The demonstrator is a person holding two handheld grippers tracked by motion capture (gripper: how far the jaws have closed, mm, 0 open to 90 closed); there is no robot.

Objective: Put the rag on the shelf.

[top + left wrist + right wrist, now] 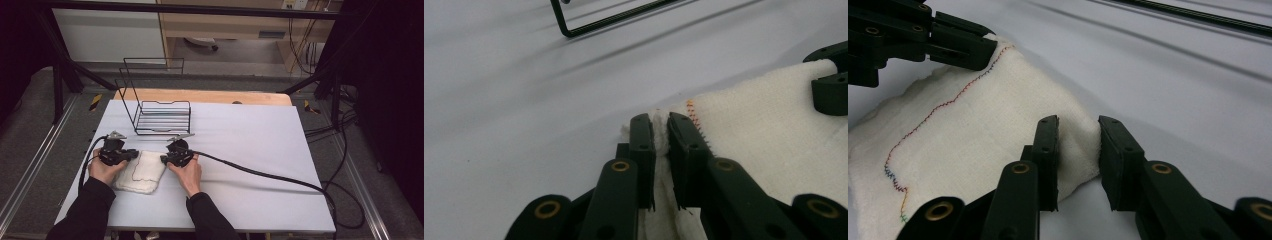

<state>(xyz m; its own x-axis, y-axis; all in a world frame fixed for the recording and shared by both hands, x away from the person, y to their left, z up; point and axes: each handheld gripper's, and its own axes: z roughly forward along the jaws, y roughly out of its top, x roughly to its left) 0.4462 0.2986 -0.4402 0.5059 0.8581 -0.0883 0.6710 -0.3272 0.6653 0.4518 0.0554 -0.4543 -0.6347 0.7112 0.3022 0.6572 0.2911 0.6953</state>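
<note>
While both hands rested on the near left part of the table (260,150), each gripper was closed on a corner of the folded white cloth (142,172). The cloth lay flat on the white table cover, between the two hands, near the front edge. The left gripper (131,155) pinched the far left corner; in the left gripper view its jaws stood almost together, with a thin fold of cloth (764,135) pressed between them. The right gripper (167,160) held the far right corner. In the right gripper view a thick bunch of the cloth (973,130) filled the gap between the jaws, and both pads touched it. A line of coloured stitching (943,107) ran across the cloth, and the left gripper (980,50) was seen at the far corner. The black wire rack (162,117) stood farther back on the table, just beyond the grippers and apart from the cloth. A black cable (260,175) trailed from the right gripper to the right across the table.
</note>
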